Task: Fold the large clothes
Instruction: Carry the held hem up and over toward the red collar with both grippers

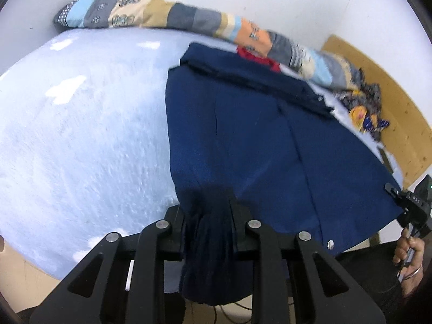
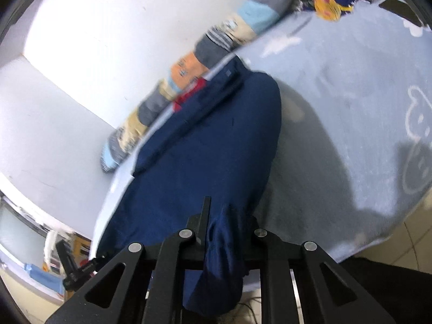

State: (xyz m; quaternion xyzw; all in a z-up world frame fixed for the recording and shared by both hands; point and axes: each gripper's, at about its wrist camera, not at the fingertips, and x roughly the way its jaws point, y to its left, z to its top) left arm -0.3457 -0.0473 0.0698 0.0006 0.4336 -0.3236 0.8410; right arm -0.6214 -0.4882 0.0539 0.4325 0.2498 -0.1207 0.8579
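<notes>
A pale blue fleece bed cover printed with white clouds and bears [image 1: 81, 124] is spread across the scene, and a large navy blue garment [image 1: 256, 140] is laid flat on it, reaching from both grippers toward the far edge. A long patchwork bolster in blue, grey, beige and orange [image 1: 167, 16] is set along the white wall behind, and a small piece of red fabric [image 1: 256, 55] is seen touching the garment's far end. A crumpled yellow and navy patterned cloth [image 1: 364, 108] is heaped beside the bolster's end. The near hem is bunched and clamped in the left gripper [image 1: 209, 216], and the other corner is pinched tight in the right gripper [image 2: 226, 221].
</notes>
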